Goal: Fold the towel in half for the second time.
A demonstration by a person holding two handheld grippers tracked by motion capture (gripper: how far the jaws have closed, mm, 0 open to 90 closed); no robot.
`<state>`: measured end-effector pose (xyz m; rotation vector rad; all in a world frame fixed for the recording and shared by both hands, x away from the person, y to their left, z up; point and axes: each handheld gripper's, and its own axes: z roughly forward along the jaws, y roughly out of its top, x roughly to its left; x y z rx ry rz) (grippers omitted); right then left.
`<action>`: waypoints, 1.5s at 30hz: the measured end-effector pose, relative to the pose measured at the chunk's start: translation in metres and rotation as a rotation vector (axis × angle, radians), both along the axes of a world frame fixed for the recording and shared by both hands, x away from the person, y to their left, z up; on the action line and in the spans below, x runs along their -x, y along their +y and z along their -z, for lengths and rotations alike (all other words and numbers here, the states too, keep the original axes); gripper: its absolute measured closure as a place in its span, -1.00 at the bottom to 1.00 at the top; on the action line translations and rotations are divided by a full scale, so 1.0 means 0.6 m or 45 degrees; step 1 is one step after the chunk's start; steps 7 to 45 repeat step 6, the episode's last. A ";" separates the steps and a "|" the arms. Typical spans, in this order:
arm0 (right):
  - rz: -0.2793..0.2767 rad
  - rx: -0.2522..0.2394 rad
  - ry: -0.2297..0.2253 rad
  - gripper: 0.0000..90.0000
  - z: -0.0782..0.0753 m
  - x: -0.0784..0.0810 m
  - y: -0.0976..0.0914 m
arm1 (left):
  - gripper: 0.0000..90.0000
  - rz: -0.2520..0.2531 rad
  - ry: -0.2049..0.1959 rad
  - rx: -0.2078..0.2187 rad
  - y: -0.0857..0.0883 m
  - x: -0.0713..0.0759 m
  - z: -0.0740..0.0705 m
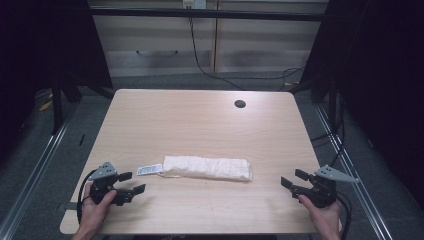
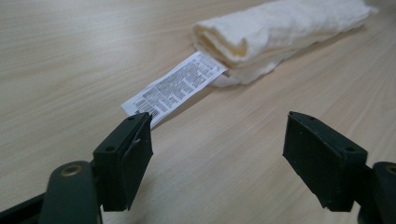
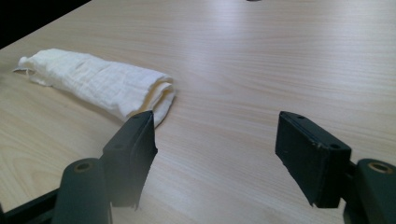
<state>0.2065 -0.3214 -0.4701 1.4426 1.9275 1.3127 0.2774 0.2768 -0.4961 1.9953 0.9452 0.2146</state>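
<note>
A rolled white cloth [image 1: 207, 167] lies across the middle of the wooden table [image 1: 200, 120], with a printed care label [image 1: 149, 170] sticking out of its left end. My left gripper [image 1: 132, 183] is near the table's front left, a short way from the label, open with nothing between its jaws. Over at the front right my right gripper [image 1: 293, 179] is open and empty too, a hand's width from the roll's right end. The left gripper view shows the label [image 2: 175, 88] and the roll's end [image 2: 261, 37] ahead of the gripper [image 2: 217, 158]. The right gripper view has the cloth [image 3: 100, 84] left of the gripper [image 3: 215, 154].
A round cable hole [image 1: 240, 104] sits near the table's far right. Metal rails run along the floor on both sides. Cabinets and cables stand behind the table.
</note>
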 end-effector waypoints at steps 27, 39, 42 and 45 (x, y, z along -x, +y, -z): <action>0.003 0.040 0.040 -0.40 0.010 -0.005 0.005 | -0.49 -0.011 -0.033 0.007 0.005 0.005 0.000; 0.003 0.040 0.040 -0.40 0.010 -0.005 0.005 | -0.49 -0.011 -0.033 0.007 0.005 0.005 0.000; 0.003 0.040 0.040 -0.40 0.010 -0.005 0.005 | -0.49 -0.011 -0.033 0.007 0.005 0.005 0.000; 0.003 0.040 0.040 -0.40 0.010 -0.005 0.005 | -0.49 -0.011 -0.033 0.007 0.005 0.005 0.000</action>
